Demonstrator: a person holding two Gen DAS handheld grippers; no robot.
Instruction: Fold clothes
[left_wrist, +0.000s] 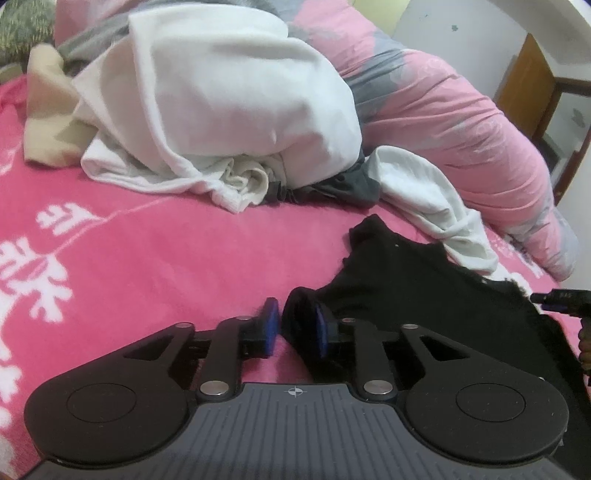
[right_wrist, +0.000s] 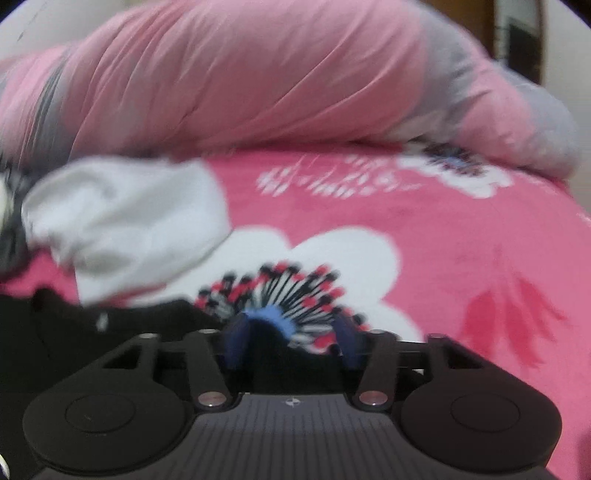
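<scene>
Black fabric garment (left_wrist: 424, 280): on pink floral bed blanket (left_wrist: 166, 258).
Left tool (left_wrist: 293, 326): pinching its edge.
Right tool (right_wrist: 291, 341): spread, low over bed.

You see a bright pink fleece blanket (left_wrist: 166, 251) with white flower prints covering the bed, a rolled pale pink and grey quilt (right_wrist: 258, 81) bunched along its far side, and a brown wooden door (left_wrist: 524, 77) far right.

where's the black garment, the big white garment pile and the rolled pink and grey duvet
black garment (left_wrist: 424, 280), left wrist view, on its crumpled middle
big white garment pile (left_wrist: 229, 96), left wrist view, on the top fold
rolled pink and grey duvet (right_wrist: 258, 81), right wrist view, on its pink middle
</scene>
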